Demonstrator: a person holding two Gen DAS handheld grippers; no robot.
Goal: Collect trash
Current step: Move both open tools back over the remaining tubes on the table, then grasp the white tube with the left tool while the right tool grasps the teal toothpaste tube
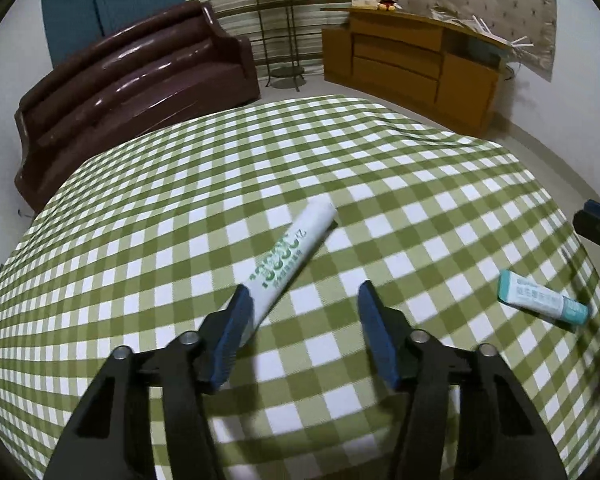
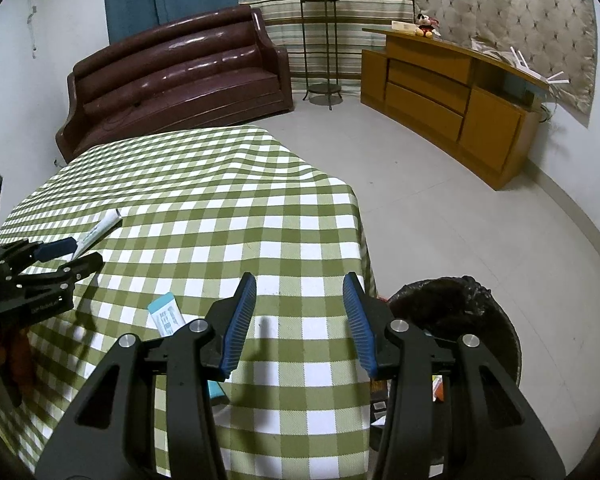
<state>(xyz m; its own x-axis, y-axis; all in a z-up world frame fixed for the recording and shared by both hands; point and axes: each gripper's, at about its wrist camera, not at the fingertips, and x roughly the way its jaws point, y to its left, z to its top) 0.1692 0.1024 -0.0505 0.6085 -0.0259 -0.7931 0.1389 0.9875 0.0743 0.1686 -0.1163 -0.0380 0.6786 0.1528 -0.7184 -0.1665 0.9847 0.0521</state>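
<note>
Risk first: the white tube with green print lies slanted on the checked tablecloth, and only its near end sits by my left gripper, close against the left finger's blue pad rather than centred in the gap. If I close from here, I judge the right pad would sweep a long way and could roll or skid the tube sideways on the cloth, or pinch only its tip so it pivots out on the lift. The left view is also slightly smeared, so I cannot tell whether the pad already touches the tube. The left jaws stand apart with nothing pressed between both pads. The second piece, a teal-and-white tube, lies well off toward the table's right edge; in the right view it sits just beside and partly under my right gripper. That gripper is open and empty, angled downward over the table's near corner, with the black-lined trash bin on the floor just to its right. The left gripper also pitches steeply down toward the cloth.
</note>
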